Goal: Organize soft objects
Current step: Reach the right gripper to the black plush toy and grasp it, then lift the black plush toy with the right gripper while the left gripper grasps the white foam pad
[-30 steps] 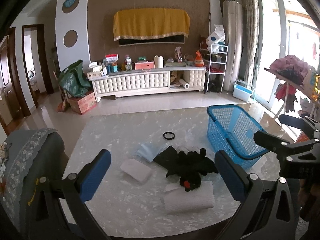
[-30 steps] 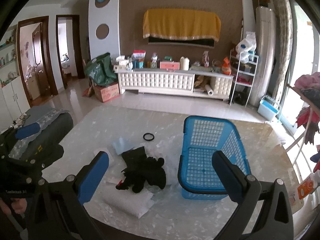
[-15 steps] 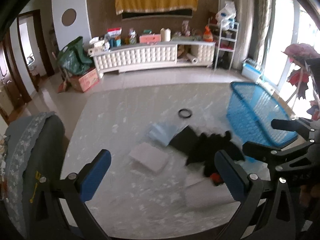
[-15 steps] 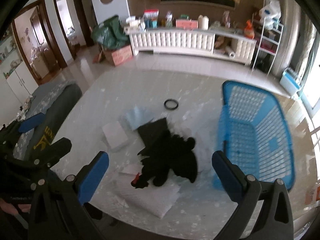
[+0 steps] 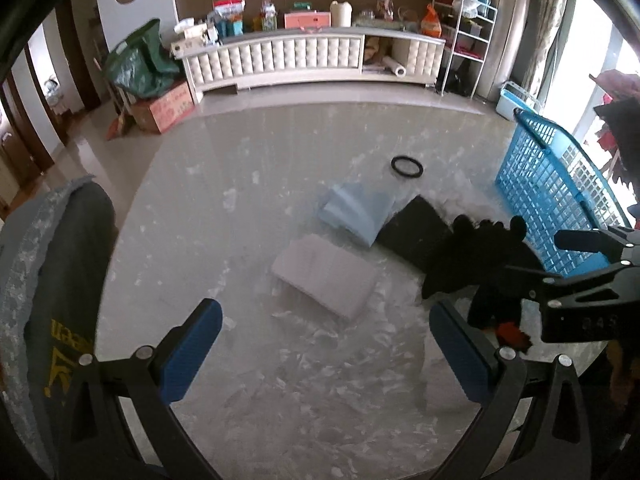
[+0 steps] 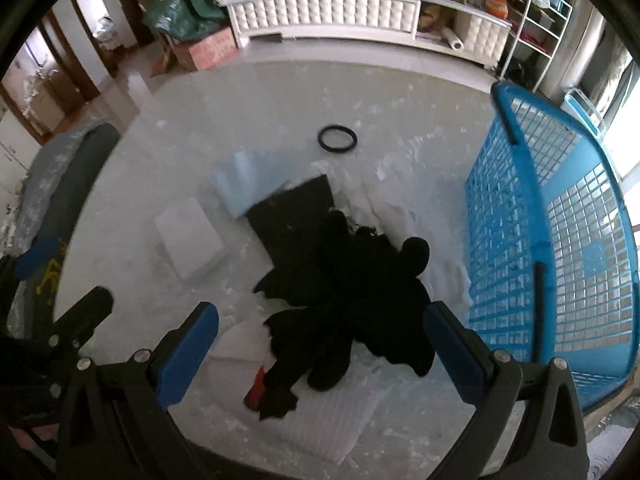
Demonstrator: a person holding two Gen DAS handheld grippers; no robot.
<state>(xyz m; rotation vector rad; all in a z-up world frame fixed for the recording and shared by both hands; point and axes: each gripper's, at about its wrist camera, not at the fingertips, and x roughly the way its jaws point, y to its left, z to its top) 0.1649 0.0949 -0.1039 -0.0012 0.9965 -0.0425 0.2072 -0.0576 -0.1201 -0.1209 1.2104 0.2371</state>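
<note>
A glossy marbled tabletop point(image 5: 248, 208) is seen; the basket point(image 6: 532, 216) is moulded plastic lattice, the black toy point(image 6: 360, 300) matt plush.

Left claw point(image 5: 326, 344): two black angular arms, each tipped with a flat royal-blue pad point(image 5: 191, 347); round silver screw heads along the arms; triangular cut-outs in the black frame below the screws.

Right claw point(image 6: 320, 350): same build, black arms with blue pads point(image 6: 187, 350), silver screws at the joints, triangular openings in the frame. In the left wrist view its black body carries faint embossed characters, too blurred to read.
</note>
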